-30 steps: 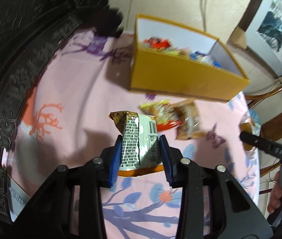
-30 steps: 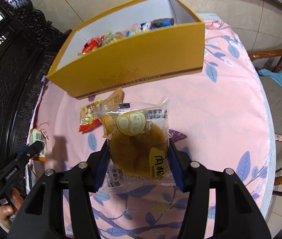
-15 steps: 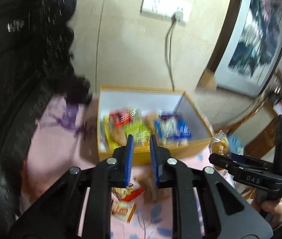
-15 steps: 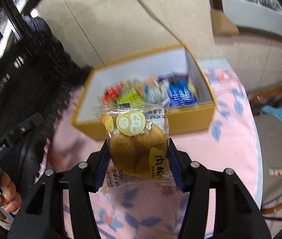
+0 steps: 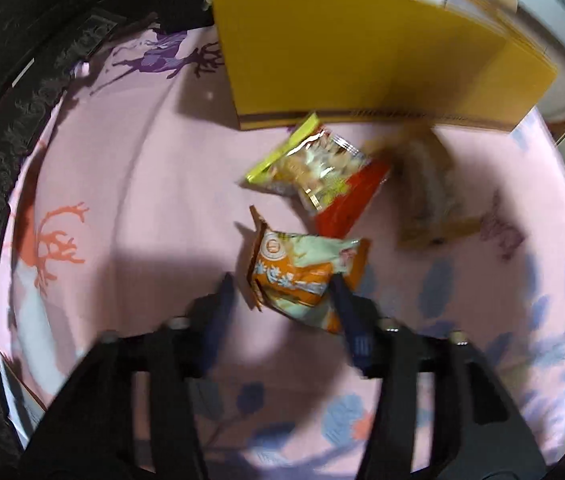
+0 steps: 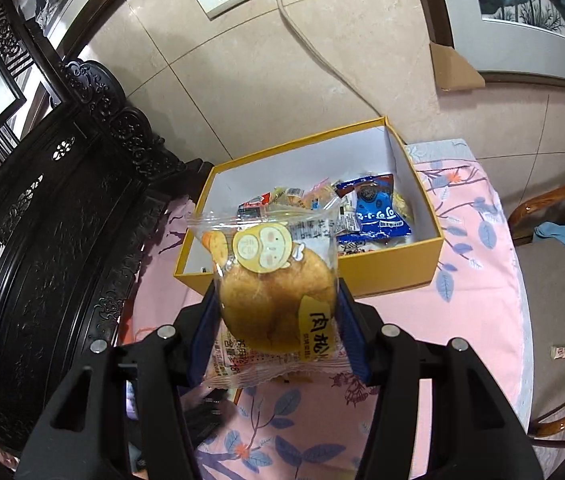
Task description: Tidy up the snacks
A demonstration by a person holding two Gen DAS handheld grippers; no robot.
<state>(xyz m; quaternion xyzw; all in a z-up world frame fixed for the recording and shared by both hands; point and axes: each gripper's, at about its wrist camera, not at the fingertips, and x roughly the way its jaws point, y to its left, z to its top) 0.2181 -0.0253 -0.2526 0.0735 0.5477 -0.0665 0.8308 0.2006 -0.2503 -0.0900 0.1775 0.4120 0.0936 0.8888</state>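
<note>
Left gripper (image 5: 282,300) jaws opening around the orange snack packet (image 5: 306,276) on the pink tablecloth (image 5: 130,208), short of the yellow box (image 5: 362,56); centre it before squeezing. Right gripper (image 6: 276,320) pinches a bagged meat-floss bun (image 6: 274,304) before the box (image 6: 394,268): clear the near wall, drop in the bare left end.
</note>
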